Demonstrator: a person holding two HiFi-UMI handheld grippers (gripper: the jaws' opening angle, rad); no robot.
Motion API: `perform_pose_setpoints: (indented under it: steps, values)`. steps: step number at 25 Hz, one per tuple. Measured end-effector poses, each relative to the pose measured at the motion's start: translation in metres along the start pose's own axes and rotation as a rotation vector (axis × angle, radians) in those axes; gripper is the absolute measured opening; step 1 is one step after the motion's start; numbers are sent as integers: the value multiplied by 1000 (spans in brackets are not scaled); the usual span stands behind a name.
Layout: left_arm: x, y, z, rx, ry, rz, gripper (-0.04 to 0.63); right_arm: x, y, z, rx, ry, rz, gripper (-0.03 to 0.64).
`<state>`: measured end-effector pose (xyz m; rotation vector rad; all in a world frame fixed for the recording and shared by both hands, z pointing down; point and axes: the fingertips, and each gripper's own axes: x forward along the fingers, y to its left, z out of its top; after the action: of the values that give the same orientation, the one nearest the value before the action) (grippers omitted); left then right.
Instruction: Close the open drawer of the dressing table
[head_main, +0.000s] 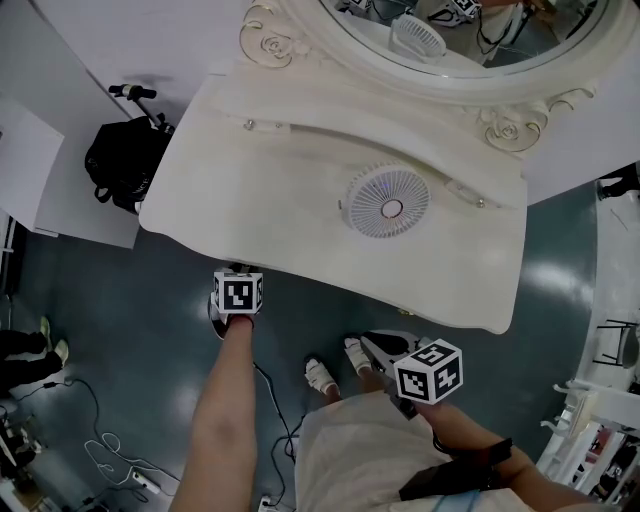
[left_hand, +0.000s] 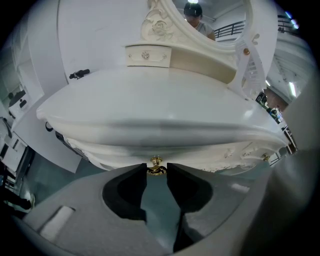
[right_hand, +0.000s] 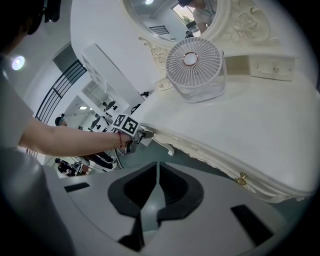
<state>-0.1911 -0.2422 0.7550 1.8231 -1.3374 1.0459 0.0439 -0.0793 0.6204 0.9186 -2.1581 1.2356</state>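
Note:
The white dressing table (head_main: 250, 190) fills the head view. In the left gripper view its carved drawer front (left_hand: 125, 152) sits tucked under the tabletop's front lip, with a gold knob (left_hand: 156, 167) at its middle. My left gripper (left_hand: 156, 171) is shut on that knob, a pad touching each side. From above, the left gripper (head_main: 237, 270) reaches under the table's front left edge; how far the drawer stands out is hidden. My right gripper (right_hand: 157, 169) is shut on nothing and hangs below the front edge (head_main: 372, 342), apart from the table.
A round white fan (head_main: 388, 202) stands on the tabletop before the oval mirror (head_main: 470, 45). A second gold knob (right_hand: 242, 178) shows on the right front. A black bag (head_main: 125, 160) and a white panel (head_main: 40, 170) stand left of the table. Cables (head_main: 110, 440) lie on the floor.

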Motion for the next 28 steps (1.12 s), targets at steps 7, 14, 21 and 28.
perform_pose_setpoints:
  steps: [7,14,21,28]
  values:
    - [-10,-12,-4,-41,-46,-43,210,-5,0,1,-15,1,3,18]
    - [-40,-29,1,-53,-114,-57,210,-14,6,4,-35,-20,18,18]
    - [-79,-58,5,-71,-191,-76,209,-29,16,4,-59,-44,38,18]
    - [-120,-125,-17,-121,-239,-166,102,-52,21,12,-85,-83,56,18]
